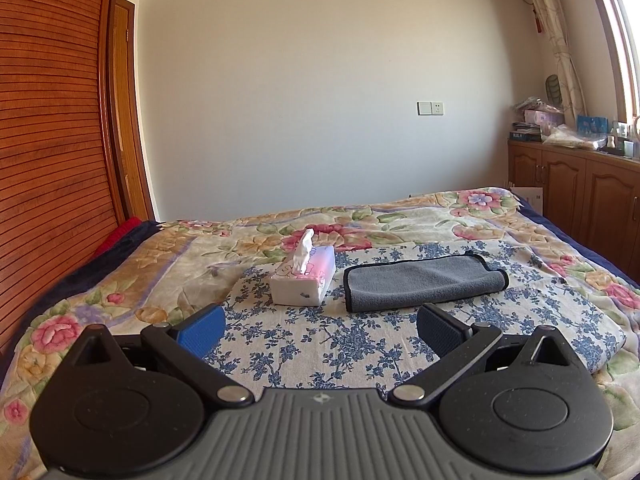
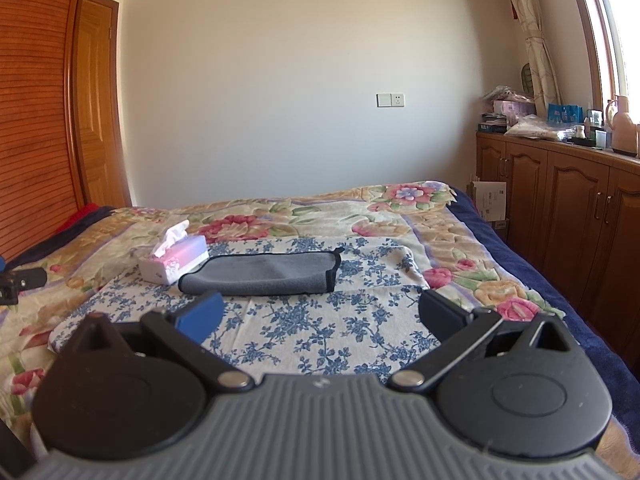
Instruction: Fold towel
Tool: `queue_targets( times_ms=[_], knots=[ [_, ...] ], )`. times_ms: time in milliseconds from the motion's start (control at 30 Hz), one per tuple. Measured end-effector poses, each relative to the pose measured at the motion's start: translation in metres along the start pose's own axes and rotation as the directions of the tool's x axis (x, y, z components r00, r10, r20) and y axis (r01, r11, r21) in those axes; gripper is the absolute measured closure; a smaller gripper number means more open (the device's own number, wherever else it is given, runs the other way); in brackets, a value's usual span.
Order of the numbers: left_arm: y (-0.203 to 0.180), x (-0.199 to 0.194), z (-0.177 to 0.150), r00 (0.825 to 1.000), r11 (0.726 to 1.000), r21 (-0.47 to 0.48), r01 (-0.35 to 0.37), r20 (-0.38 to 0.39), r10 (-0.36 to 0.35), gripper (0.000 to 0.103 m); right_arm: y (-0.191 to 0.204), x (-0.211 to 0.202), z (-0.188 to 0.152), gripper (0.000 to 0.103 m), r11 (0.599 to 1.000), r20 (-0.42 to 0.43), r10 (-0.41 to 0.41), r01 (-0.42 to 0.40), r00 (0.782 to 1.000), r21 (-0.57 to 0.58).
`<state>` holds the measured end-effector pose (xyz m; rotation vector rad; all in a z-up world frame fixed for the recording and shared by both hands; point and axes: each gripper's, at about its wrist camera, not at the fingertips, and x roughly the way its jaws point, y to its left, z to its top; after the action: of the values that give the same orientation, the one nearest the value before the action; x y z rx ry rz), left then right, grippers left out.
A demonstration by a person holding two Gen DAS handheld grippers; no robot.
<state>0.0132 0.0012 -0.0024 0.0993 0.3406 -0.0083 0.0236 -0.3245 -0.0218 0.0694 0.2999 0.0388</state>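
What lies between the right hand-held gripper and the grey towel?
Only bare blue-flowered cloth separates the right hand-held gripper from the grey towel, seen in the right wrist view.

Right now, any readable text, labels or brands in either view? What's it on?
No text can be read in either view.
Tissue box: pink print, too blurred.
Cardboard box by the cabinets: dark print, too small.
Blue packs on the cabinet top: white marks, too small.
Towel: no label visible.
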Motion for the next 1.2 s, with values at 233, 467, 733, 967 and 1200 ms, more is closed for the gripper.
queue_targets(
  times_ms=[233, 467, 733, 967, 1200],
  knots=[
    [0.0027, -0.0007, 0.0, 1.0, 1.0, 0.002, 0.002, -0.002, -0.002, 0.0, 0.0006, 0.0004, 0.0, 0.0, 1.0, 0.0, 0.0, 0.0, 1.0, 0.0],
    [0.0021, -0.0008, 0.0, 1.0, 1.0, 0.002, 0.002, -0.001, -0.002, 0.0, 0.0005, 0.0005, -0.0001, 0.0, 1.0, 0.0, 0.0, 0.0, 1.0, 0.0],
    [0.002, -0.001, -0.0001, 1.0, 1.0, 0.003, 0.001, -0.001, -0.001, 0.0, 0.0006, 0.0006, -0.0001, 0.0, 1.0, -0.001, 0.0, 0.0, 1.0, 0.0],
    [0.0038, -0.0013, -0.0002, 1.0, 1.0, 0.003, 0.008, -0.001, -0.008, 0.0, 0.0007, 0.0006, -0.0001, 0.0, 1.0, -0.001, 0.0, 0.0, 1.0, 0.0],
    [0.0053, -0.0001, -0.0005, 1.0, 1.0, 0.006, 0.005, 0.0, -0.005, 0.0, 0.0006, 0.0007, -0.0001, 0.0, 1.0, -0.001, 0.0, 0.0, 1.0, 0.0]
  ],
)
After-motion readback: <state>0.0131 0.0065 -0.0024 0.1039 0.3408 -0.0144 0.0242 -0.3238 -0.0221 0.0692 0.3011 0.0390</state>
